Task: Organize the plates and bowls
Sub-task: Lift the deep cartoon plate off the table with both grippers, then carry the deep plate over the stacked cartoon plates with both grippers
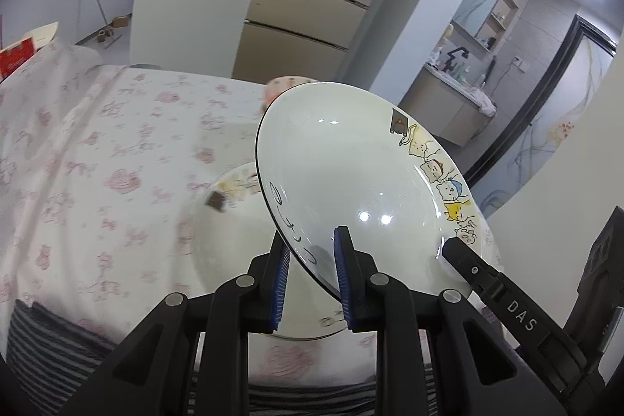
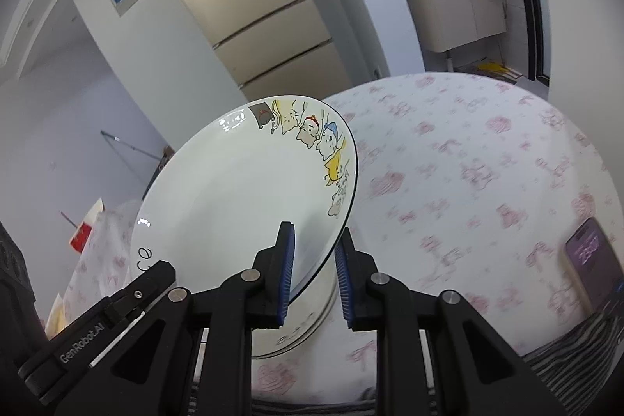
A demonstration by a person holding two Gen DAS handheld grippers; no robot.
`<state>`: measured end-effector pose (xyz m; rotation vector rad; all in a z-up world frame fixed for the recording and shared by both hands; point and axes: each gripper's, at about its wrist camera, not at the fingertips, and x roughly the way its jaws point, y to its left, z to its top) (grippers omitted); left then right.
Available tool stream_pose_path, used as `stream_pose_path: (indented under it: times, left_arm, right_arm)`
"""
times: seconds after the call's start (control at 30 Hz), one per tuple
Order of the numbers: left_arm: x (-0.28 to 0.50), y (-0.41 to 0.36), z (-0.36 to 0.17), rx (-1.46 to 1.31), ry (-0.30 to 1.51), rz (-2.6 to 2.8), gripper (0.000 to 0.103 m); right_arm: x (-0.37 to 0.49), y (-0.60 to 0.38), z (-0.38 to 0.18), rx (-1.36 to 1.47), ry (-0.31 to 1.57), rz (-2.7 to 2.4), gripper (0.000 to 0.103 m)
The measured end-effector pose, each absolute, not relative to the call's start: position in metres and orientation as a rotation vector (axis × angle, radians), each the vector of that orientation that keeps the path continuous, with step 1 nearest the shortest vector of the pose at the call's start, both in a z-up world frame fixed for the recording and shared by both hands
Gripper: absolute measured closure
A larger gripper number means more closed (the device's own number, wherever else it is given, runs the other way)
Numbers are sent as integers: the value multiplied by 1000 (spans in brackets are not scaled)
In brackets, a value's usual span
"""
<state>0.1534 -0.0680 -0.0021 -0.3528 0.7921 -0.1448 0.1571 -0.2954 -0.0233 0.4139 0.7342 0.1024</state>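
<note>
A white plate (image 1: pixel 351 162) with cartoon cats on its rim hangs tilted above the table, held from both sides. My left gripper (image 1: pixel 312 240) is shut on its near rim, blue pads on either face. In the left wrist view my right gripper (image 1: pixel 460 252) bites the opposite edge near the cat drawings. The right wrist view shows the same plate (image 2: pixel 241 190) with my right gripper (image 2: pixel 316 232) shut on its rim and my left gripper (image 2: pixel 156 275) at the lower left edge. A second matching plate (image 1: pixel 234 221) (image 2: pixel 304 330) lies flat on the cloth below.
The table wears a white cloth with pink flowers (image 1: pixel 97 143) (image 2: pixel 468 182). A phone (image 2: pixel 592 260) lies near its right edge. A pinkish dish (image 1: pixel 288 82) peeks from behind the raised plate. A red box (image 1: pixel 15 57) stands at the far left. A fridge and washbasin stand beyond.
</note>
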Motion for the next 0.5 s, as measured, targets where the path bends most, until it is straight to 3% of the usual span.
stream_pose_path:
  times: [0.5]
  left_arm:
    - [145, -13, -40, -399, 847, -95, 78]
  right_arm:
    - [158, -240, -54, 373, 814, 135, 83]
